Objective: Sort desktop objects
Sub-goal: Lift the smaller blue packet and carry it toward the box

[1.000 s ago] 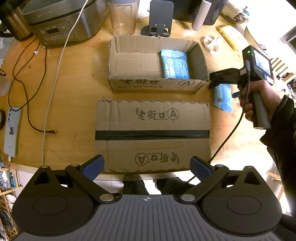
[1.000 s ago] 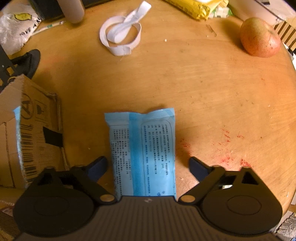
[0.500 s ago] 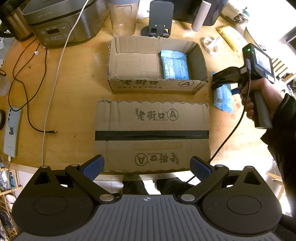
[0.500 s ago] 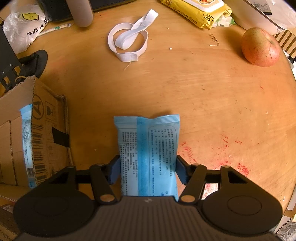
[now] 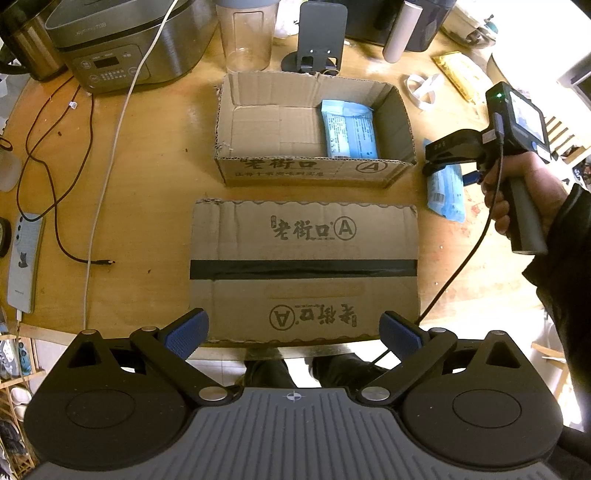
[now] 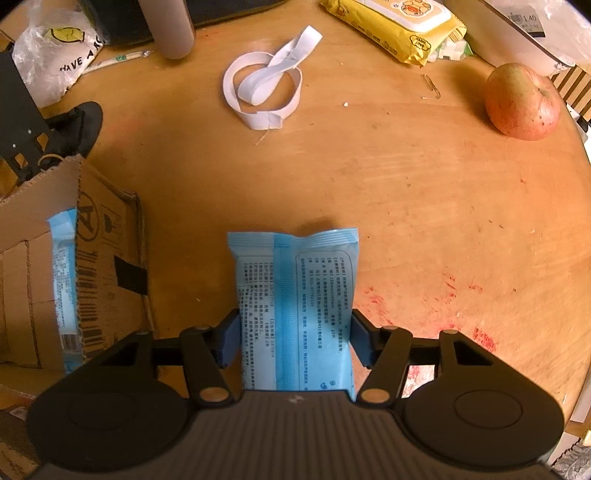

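Note:
My right gripper [image 6: 295,341] is shut on a light blue packet [image 6: 295,306], lifted slightly off the wooden table; it shows at the right in the left wrist view [image 5: 445,195], just right of the open cardboard box [image 5: 314,173]. A second blue packet [image 5: 349,129] lies inside that box at its right end, also seen in the right wrist view [image 6: 64,295]. My left gripper [image 5: 293,332] is open and empty, at the table's near edge over a flat cardboard lid [image 5: 304,269].
A white strap loop [image 6: 264,88], yellow wipes pack [image 6: 395,26], apple [image 6: 522,101] and paper clip [image 6: 430,83] lie beyond the held packet. A rice cooker [image 5: 122,44], clear jar [image 5: 247,35], phone stand [image 5: 319,40], cables [image 5: 55,184] and a phone [image 5: 24,258] occupy the left side.
My right gripper closed its fingers on the blue packet and has begun to lift it. My left gripper has not moved.

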A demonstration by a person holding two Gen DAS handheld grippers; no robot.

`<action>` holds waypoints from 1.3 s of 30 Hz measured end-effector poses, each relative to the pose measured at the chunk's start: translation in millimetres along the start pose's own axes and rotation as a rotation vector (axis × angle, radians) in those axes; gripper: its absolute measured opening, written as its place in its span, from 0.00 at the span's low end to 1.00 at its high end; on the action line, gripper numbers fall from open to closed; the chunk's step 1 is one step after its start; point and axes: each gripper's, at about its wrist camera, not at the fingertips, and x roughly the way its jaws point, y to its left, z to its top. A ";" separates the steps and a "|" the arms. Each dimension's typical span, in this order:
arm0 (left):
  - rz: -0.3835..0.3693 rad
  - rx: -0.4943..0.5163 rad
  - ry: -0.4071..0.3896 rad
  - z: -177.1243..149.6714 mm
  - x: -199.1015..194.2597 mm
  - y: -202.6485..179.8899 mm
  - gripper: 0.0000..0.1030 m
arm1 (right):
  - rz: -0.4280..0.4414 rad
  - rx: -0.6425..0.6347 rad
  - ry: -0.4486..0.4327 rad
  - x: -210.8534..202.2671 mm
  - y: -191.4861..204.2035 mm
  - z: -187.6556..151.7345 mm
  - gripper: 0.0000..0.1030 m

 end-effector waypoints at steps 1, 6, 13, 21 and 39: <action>0.000 0.000 -0.001 0.1 -0.2 -0.1 0.98 | 0.001 0.000 0.000 -4.2 0.3 2.8 0.56; -0.003 0.000 0.000 0.4 0.5 0.6 0.98 | -0.002 0.005 0.001 0.0 -11.3 4.1 0.56; -0.003 -0.002 0.001 1.0 0.4 1.3 0.98 | -0.002 0.016 -0.014 -8.4 -11.6 13.3 0.56; -0.006 -0.005 0.002 1.2 1.1 2.7 0.98 | 0.004 0.008 -0.024 -29.7 -11.3 19.8 0.56; -0.013 -0.015 -0.002 0.5 1.1 5.3 0.98 | 0.034 -0.009 -0.068 -79.4 -3.5 37.0 0.56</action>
